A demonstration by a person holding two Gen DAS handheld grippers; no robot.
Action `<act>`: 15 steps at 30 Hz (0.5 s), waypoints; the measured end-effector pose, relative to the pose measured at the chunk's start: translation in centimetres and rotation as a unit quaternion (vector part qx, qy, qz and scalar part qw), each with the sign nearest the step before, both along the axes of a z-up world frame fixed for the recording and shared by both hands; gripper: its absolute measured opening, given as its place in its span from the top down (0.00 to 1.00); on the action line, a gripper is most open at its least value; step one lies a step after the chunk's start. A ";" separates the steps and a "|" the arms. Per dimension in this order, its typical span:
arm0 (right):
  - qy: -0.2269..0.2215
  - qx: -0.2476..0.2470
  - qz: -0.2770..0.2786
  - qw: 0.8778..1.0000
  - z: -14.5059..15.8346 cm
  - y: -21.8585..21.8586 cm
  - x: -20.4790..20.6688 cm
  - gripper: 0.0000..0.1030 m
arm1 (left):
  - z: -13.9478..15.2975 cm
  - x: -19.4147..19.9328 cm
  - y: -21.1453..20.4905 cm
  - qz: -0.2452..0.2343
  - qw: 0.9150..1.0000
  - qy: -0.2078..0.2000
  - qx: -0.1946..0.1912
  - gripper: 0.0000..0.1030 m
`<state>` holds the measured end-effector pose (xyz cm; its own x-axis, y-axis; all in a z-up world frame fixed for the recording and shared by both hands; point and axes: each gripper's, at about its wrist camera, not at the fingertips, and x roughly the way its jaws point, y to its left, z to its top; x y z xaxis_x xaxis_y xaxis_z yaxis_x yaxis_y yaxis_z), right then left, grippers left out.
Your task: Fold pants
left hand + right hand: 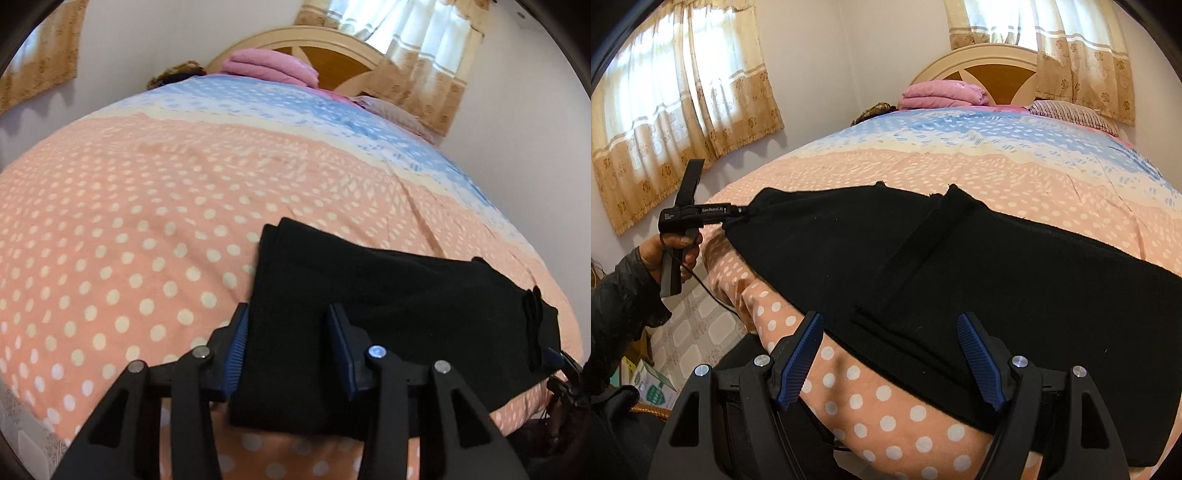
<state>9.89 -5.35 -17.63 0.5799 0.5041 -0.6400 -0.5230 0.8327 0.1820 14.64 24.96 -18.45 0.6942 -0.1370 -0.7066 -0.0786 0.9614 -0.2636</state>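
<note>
Pants lie black and folded on our bed, near its front edge, on the peach polka-dot bedspread. From the left wrist view, our left claw is spread wide, its blue-padded fingers straddling the near left end of the cloth, one pad just outside the left edge and the other over the fabric; nothing is pinched between them. Whether the pads touch the cloth, we cannot tell. At the far right end of the pants a bit of our right claw peeks out by the waistband. Far off, a folded pink blanket sits against the headboard, with a curtain beside it.

From the right wrist view, the pants stretch across the bed's near edge, a seam running diagonally through them. Our right claw is also released, its fingers wide apart, the right one over the black cloth and the left one over bare bedspread. At the far left, our left hand grips the other tool's handle, and the left claw's tip meets the corner of the pants. The pink blanket and a striped pillow lie at the headboard.
</note>
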 end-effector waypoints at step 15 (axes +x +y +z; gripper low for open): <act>0.000 0.008 -0.004 1.000 -0.1 -0.5 -0.1 0.26 | 0.1 0.7 0.1 -0.019 0.999 -0.011 -0.027 0.78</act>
